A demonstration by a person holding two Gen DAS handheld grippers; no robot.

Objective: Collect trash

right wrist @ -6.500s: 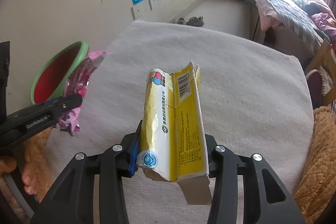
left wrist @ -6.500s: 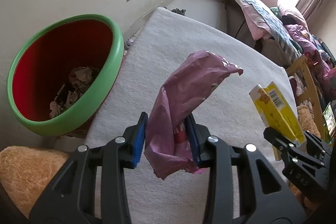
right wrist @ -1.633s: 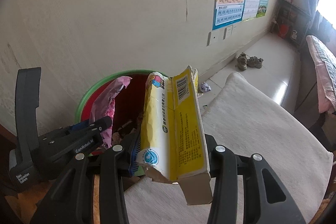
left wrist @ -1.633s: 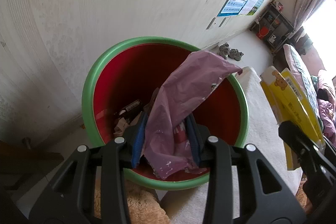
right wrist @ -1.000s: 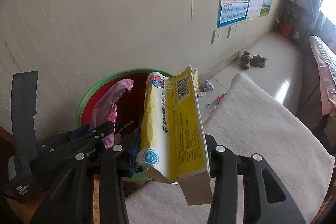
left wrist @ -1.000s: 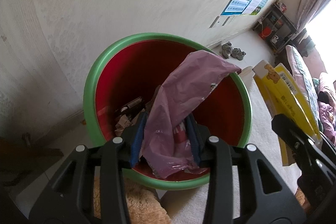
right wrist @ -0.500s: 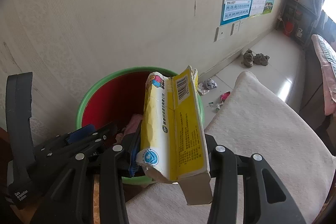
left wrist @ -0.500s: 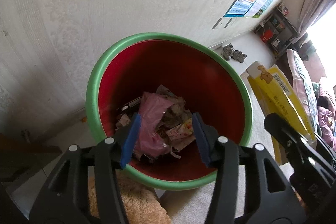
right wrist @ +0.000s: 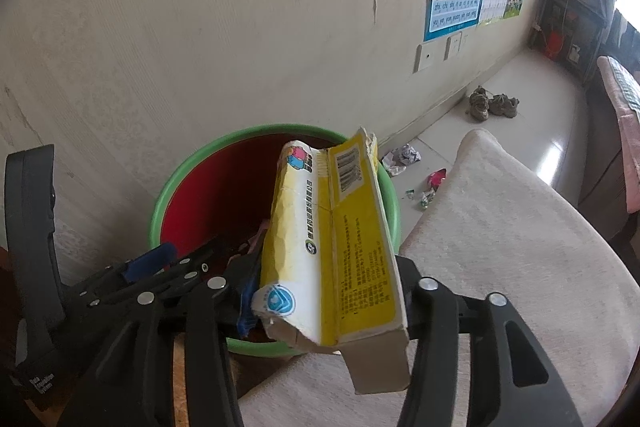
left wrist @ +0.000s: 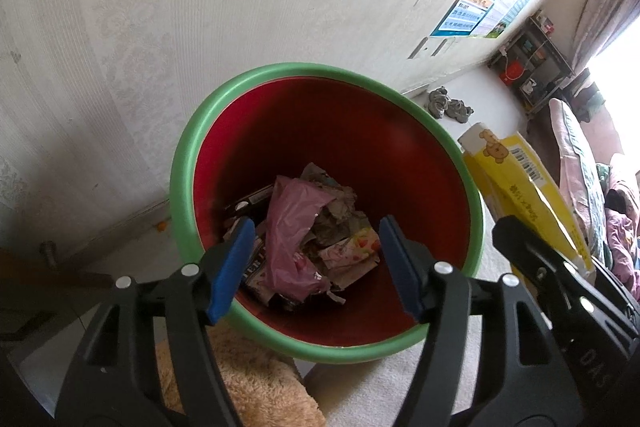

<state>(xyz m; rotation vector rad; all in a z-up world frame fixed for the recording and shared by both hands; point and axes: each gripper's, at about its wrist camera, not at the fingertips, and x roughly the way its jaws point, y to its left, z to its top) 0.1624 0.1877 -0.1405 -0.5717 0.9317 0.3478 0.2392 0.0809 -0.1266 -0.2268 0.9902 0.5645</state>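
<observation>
A red bin with a green rim [left wrist: 188, 163] stands by the wall; it also shows in the right wrist view [right wrist: 168, 195]. My left gripper [left wrist: 316, 263] is open and empty above the bin's mouth. A pink plastic wrapper [left wrist: 292, 231] lies inside on crumpled paper trash. My right gripper [right wrist: 324, 291] is shut on a torn yellow and white carton [right wrist: 340, 243], held upright over the bin's right rim. The carton also shows in the left wrist view [left wrist: 520, 183].
A white fleecy cover [right wrist: 500, 247] spreads to the right of the bin. Small wrappers [right wrist: 432, 183] and crumpled paper lie on the floor by the wall, with a pair of shoes [right wrist: 492, 105] farther back. A tan plush cushion [left wrist: 248, 379] sits below the bin.
My left gripper has opened and let go of the pink wrapper, which dropped into the bin. Both grippers moved from over the white cover to the bin. The right gripper still holds the carton.
</observation>
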